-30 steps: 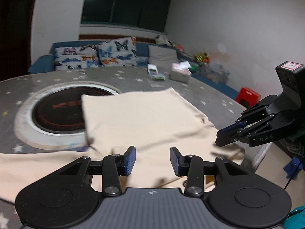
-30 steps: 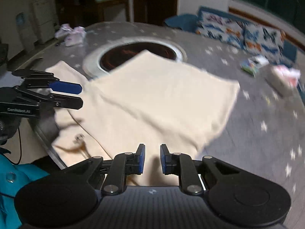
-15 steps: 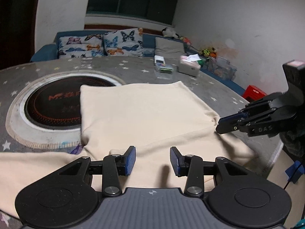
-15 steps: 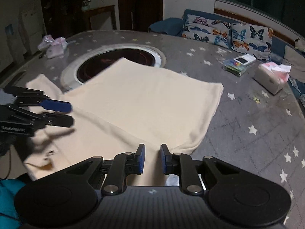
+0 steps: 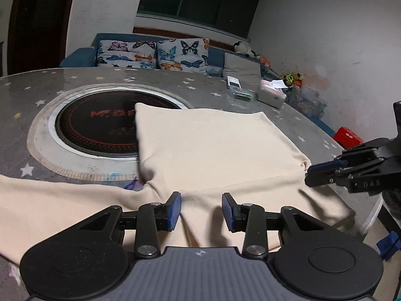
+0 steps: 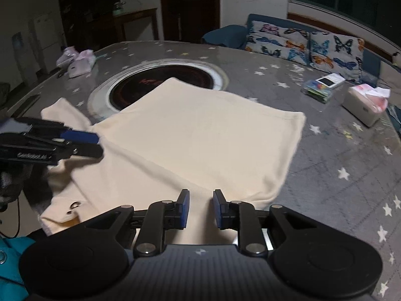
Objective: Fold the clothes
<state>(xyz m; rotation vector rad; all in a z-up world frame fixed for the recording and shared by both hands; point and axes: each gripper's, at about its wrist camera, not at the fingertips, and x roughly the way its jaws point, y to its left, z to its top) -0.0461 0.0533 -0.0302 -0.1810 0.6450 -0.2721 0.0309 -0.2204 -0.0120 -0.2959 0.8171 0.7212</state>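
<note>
Fingers on the left gripper [image 5: 201,208] sit a fair way apart with nothing pinched, and they're closing a little, hovering just above the near edge of the cream garment [image 5: 213,145]. The right gripper [image 6: 200,209] has its fingers closer together, but there's a clear gap and they're easing open, also empty, with only fabric showing underneath between the blue pads [image 6: 185,208].

The garment is spread on the grey starry surface [image 6: 338,155], folded over itself so a squarish top layer lies ahead of both sets of fingers and a longer lower layer runs along the near edge. From the left fingers, a strip of it trails off to the left. Its far corner overlaps the round black hotplate [image 5: 100,128] sunk in the middle of the surface.

Beyond the right fingers and off to the right there's a tissue box [image 6: 364,105] and a small colourful packet [image 6: 319,87], well away from the cloth. Far to the left sit some pinkish bundles [image 6: 77,62]. A butterfly-print sofa [image 5: 153,55] runs along the wall behind it all.
</note>
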